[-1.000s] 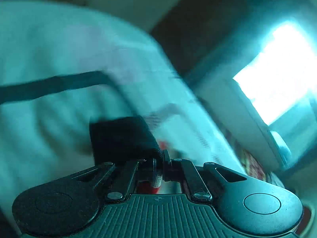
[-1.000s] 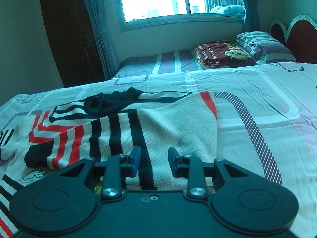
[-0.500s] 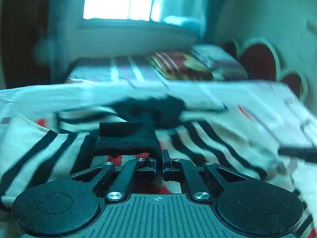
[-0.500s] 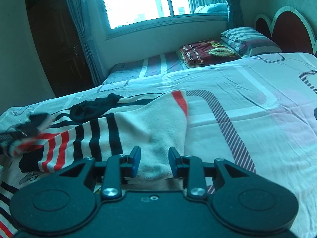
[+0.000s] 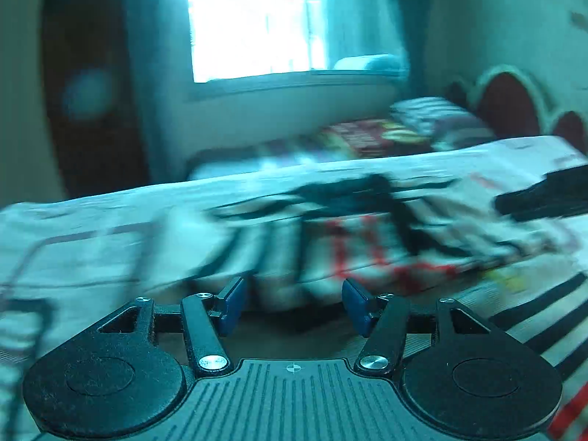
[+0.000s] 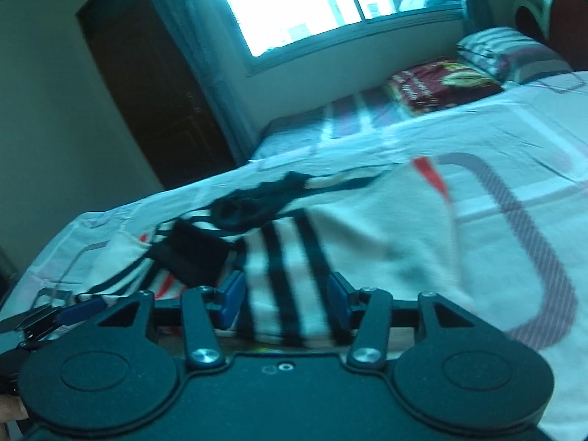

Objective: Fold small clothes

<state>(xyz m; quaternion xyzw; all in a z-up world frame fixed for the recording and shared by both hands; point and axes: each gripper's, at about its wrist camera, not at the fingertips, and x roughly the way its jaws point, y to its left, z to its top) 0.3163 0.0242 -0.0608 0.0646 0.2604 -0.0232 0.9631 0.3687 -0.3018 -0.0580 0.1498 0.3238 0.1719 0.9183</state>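
Observation:
A white knit sweater [image 6: 375, 242] with black and red stripes and a black collar [image 6: 257, 202] lies spread on the bed. Its black cuff [image 6: 191, 253] rests folded across the chest. My right gripper [image 6: 286, 297] hovers over the near hem, and its jaws are opening. The striped cloth shows between the blue pads [image 6: 231, 296], which do not press on it. My left gripper [image 5: 294, 305] is opening too, with nothing between its fingers. Ahead of it the sweater [image 5: 367, 246] is blurred. The left gripper [image 6: 62, 316] also shows at the lower left of the right wrist view.
The bed sheet [image 6: 514, 169] is white with grey and pink lines. Behind it are a second bed with a red blanket [image 6: 441, 84], striped pillows [image 6: 507, 51], a window [image 6: 294, 3] and a dark door [image 6: 154, 84]. The right gripper's dark body [image 5: 544, 198] crosses the left view's right edge.
My left gripper swung across with the black cuff, let it go on the sweater and opened. The right gripper's jaws have widened over the hem.

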